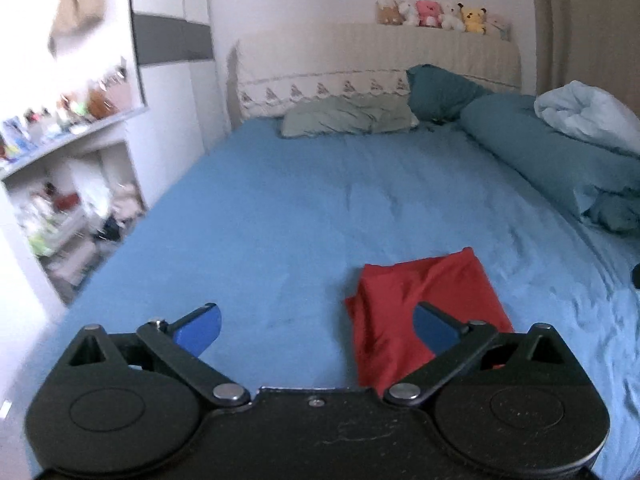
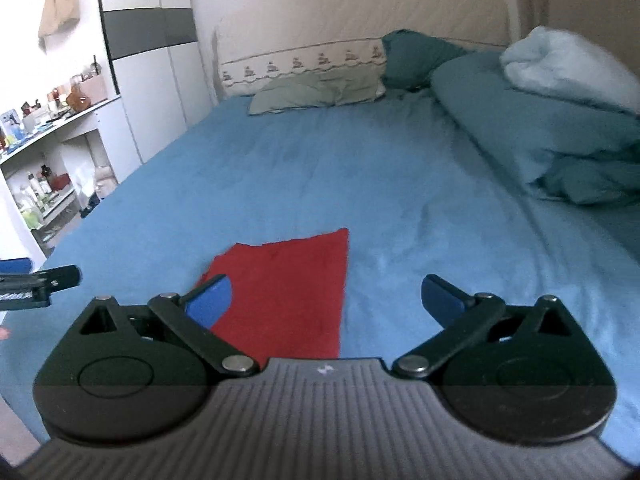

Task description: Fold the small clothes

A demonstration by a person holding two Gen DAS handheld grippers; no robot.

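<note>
A small red garment (image 1: 416,300) lies folded flat on the blue bed sheet (image 1: 280,208). In the left wrist view it sits under and beyond my right blue pad. My left gripper (image 1: 318,326) is open and empty above the sheet. In the right wrist view the red garment (image 2: 292,280) lies ahead, behind my left pad. My right gripper (image 2: 328,302) is open and empty. Part of the left gripper (image 2: 40,280) shows at the left edge there.
Pillows (image 1: 348,118) and a rolled teal duvet (image 1: 552,160) lie at the head and right side of the bed. Soft toys (image 1: 436,14) sit on the headboard. Shelves with clutter (image 1: 60,184) and a wardrobe stand to the left.
</note>
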